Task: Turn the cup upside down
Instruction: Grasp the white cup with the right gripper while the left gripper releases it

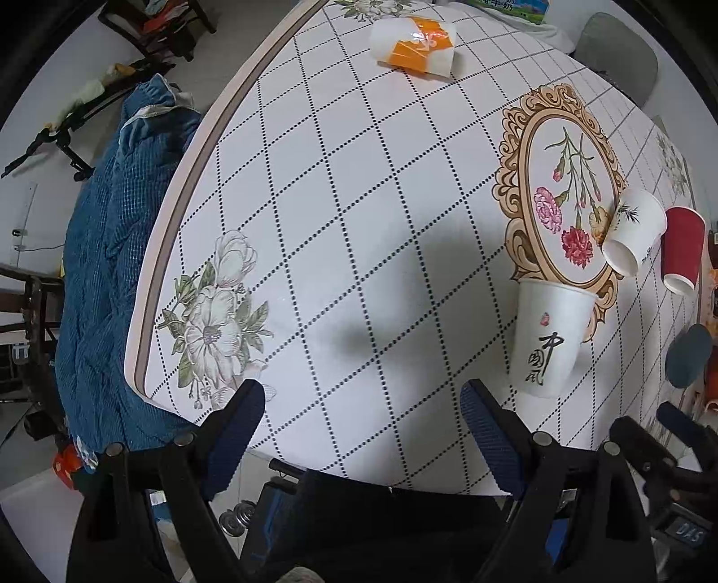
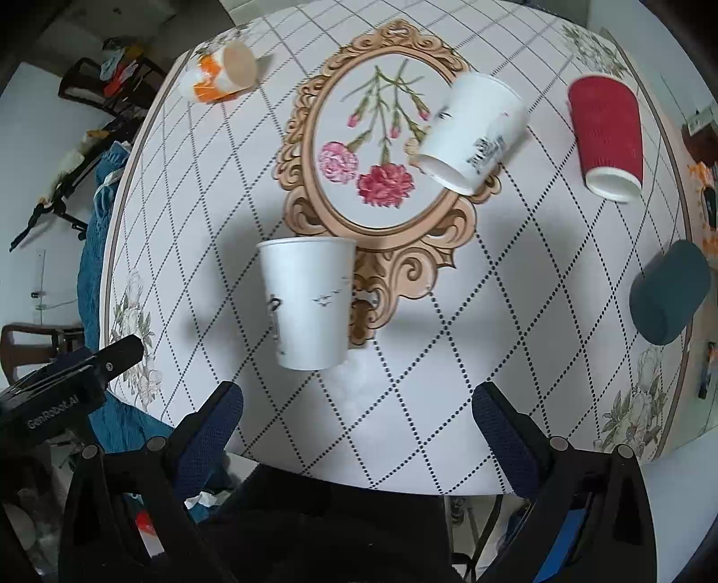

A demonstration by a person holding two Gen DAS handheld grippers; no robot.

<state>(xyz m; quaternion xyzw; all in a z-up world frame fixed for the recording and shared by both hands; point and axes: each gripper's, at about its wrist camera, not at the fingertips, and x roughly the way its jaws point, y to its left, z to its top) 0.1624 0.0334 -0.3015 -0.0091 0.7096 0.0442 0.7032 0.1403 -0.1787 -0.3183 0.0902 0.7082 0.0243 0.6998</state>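
Several paper cups are on a round table. A white cup with black calligraphy (image 2: 307, 302) stands upside down, rim on the cloth, just ahead of my right gripper (image 2: 359, 417); it also shows in the left wrist view (image 1: 549, 336). A second white cup (image 2: 471, 132) (image 1: 635, 231), a red ribbed cup (image 2: 606, 137) (image 1: 682, 249), an orange-and-white cup (image 2: 222, 74) (image 1: 415, 45) and a dark teal cup (image 2: 671, 291) (image 1: 689, 354) also show. My left gripper (image 1: 363, 408) is open and empty over bare cloth near the front edge. My right gripper is open and empty.
The table (image 1: 314, 224) has a white diamond-pattern cloth with an ornate flower medallion (image 2: 381, 148). A blue quilted cloth (image 1: 112, 269) hangs beside the table's left edge. Dark chairs and clutter (image 1: 157, 27) stand on the floor beyond.
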